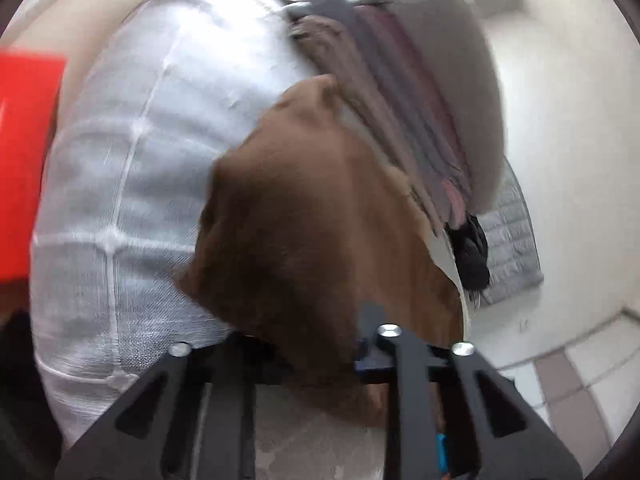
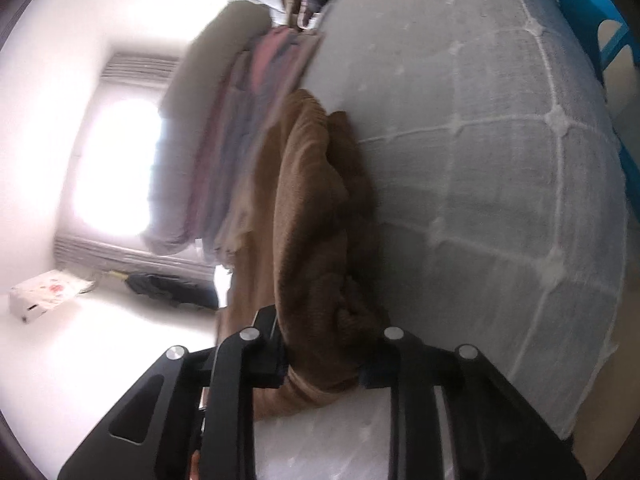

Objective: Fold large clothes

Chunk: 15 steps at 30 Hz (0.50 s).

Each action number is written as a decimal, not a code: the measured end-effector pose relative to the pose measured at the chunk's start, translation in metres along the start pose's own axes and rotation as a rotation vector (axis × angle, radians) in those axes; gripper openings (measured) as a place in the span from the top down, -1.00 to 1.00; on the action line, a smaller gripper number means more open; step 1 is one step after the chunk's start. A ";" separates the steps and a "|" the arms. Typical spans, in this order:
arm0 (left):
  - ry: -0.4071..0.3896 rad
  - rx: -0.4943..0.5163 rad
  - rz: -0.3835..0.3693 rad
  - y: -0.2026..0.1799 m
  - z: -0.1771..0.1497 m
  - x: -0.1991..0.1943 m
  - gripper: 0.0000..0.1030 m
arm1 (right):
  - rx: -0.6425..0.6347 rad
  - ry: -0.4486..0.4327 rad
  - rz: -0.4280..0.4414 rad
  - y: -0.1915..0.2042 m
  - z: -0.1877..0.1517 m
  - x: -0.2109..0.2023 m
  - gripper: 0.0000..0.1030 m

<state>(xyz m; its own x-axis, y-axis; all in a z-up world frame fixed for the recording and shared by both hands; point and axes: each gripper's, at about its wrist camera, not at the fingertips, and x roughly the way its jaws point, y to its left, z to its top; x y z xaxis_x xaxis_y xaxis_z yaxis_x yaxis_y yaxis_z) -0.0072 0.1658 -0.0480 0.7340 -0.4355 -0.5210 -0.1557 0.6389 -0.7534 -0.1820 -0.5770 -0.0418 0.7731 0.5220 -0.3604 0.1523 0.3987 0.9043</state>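
Observation:
A brown knitted garment (image 1: 304, 216) lies bunched on a bed with a pale grey checked cover (image 1: 120, 160). My left gripper (image 1: 320, 360) has its jaws around the garment's near edge, gripping the fabric. In the right wrist view the same brown garment (image 2: 312, 216) runs away from me along the cover (image 2: 480, 160). My right gripper (image 2: 324, 360) is closed on a thick fold of it.
A pile of other clothes, grey, pink and purple (image 1: 432, 92), lies beyond the brown garment; it also shows in the right wrist view (image 2: 232, 128). A red object (image 1: 24, 140) stands at the left. A blue plastic chair (image 2: 600, 28) stands by the bed. Tiled floor (image 1: 568, 380) lies at the right.

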 end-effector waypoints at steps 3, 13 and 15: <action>-0.036 0.095 -0.018 -0.020 0.003 -0.029 0.80 | -0.034 -0.001 0.072 0.013 -0.016 -0.016 0.54; 0.115 0.051 0.077 0.044 0.015 -0.048 0.57 | -0.161 0.156 -0.059 0.044 -0.078 -0.039 0.28; 0.129 -0.009 0.066 0.062 0.017 -0.040 0.20 | -0.139 0.156 -0.139 0.039 -0.075 -0.039 0.10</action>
<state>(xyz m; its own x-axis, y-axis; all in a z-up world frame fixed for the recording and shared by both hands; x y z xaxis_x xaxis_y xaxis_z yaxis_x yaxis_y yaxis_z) -0.0348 0.2338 -0.0664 0.6310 -0.4713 -0.6162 -0.2068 0.6634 -0.7191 -0.2525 -0.5249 -0.0094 0.6445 0.5611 -0.5195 0.1558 0.5688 0.8076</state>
